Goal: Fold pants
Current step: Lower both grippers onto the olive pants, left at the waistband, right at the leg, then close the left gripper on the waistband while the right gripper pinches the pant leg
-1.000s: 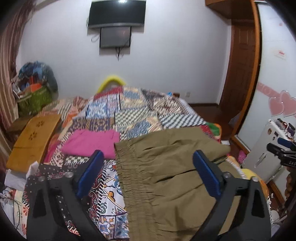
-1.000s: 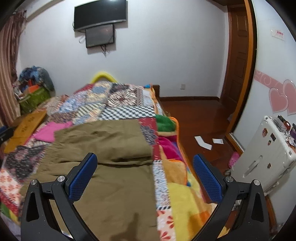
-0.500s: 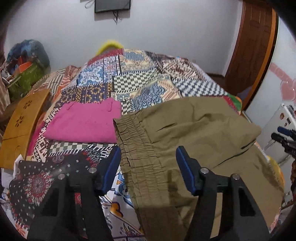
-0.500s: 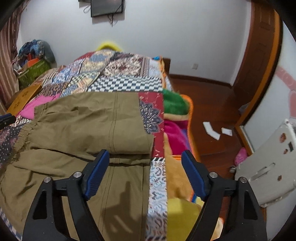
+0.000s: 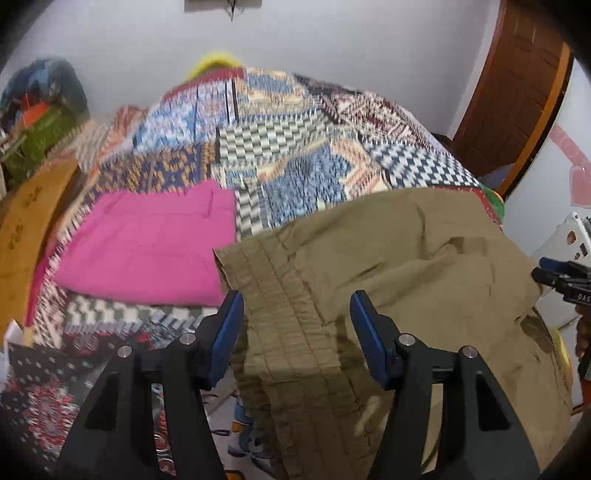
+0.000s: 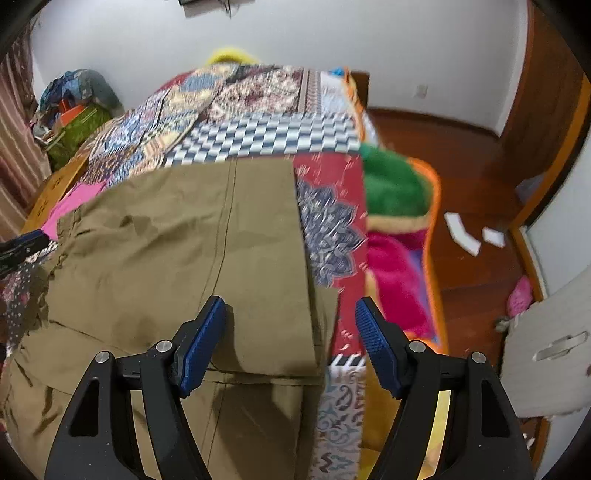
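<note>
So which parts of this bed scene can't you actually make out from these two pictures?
- Olive pants: the near end drops past the bottom edge behind the left gripper in the left wrist view.
- Folded hem corner: whether the right gripper touches it is unclear in the right wrist view.
- Patchwork quilt: pattern smeared by motion blur.
- Wall screen: cut off by the top edge.

Even indoor light, motion blur throughout, fisheye bending with dark corners.
</note>
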The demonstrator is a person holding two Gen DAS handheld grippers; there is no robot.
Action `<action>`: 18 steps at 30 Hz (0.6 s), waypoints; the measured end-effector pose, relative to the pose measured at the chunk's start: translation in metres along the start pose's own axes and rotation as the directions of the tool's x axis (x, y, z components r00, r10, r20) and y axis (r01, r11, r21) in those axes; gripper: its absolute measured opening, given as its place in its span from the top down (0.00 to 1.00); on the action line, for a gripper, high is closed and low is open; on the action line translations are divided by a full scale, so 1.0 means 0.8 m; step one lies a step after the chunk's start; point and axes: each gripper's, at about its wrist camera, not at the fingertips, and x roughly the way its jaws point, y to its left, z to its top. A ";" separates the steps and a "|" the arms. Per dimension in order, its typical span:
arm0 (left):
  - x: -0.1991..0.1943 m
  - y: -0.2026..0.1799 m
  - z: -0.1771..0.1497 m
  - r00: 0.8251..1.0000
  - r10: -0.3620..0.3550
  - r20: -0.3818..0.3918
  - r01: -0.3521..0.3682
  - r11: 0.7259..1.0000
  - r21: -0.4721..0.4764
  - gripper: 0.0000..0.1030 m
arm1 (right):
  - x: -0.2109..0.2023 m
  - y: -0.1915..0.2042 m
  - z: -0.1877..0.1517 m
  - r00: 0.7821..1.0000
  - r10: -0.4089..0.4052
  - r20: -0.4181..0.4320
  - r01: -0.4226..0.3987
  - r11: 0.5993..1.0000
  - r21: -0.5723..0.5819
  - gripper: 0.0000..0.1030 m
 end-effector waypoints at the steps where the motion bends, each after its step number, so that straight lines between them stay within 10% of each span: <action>1: 0.004 0.001 -0.003 1.000 -0.008 -0.011 0.008 1.000 -0.005 0.41 | 0.004 -0.001 -0.002 1.000 0.016 -0.013 -0.016 1.000 0.006 0.32; 8: 0.027 -0.007 -0.025 0.997 0.035 -0.063 -0.033 0.999 0.027 0.41 | 0.009 0.000 0.001 0.994 0.105 -0.034 -0.104 0.994 0.010 0.82; 18: 0.029 -0.002 -0.024 0.996 0.067 -0.056 -0.066 0.998 0.024 0.41 | -0.012 0.020 0.054 0.995 0.052 0.091 -0.042 0.994 -0.102 0.93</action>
